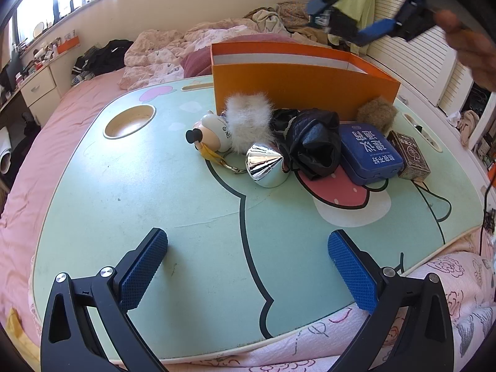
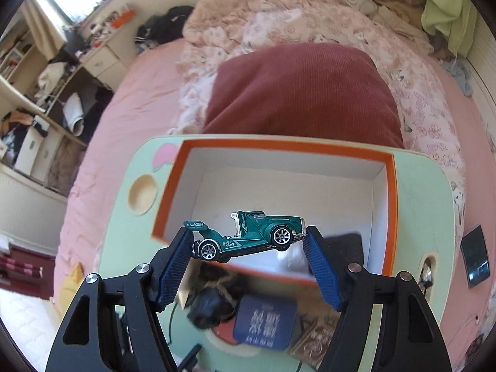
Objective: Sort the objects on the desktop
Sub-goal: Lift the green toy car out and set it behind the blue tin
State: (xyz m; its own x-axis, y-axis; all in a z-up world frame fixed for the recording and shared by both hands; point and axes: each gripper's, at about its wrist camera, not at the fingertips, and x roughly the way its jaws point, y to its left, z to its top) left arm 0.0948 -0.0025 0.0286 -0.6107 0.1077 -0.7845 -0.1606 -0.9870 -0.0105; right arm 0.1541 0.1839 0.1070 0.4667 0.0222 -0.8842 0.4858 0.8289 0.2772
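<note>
- One toy car (image 2: 248, 237) is pinched end to end by the right gripper (image 2: 248, 243); its long axis spans the pads.
- Car hangs above the orange box (image 2: 391, 186), which lies directly below.
- Left gripper (image 1: 248, 266): spread, empty, over the table (image 1: 155, 192).

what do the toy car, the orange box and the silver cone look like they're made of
Toy car: probably die-cast metal with glossy green paint and printed lettering; the wheels look chrome-plated.
Orange box: looks like rigid cardboard, matte orange outside, white inside, with straight folded walls.
Silver cone: mirror-chrome finish reflecting the room; metal or plated plastic, the look leaves it open.
</note>
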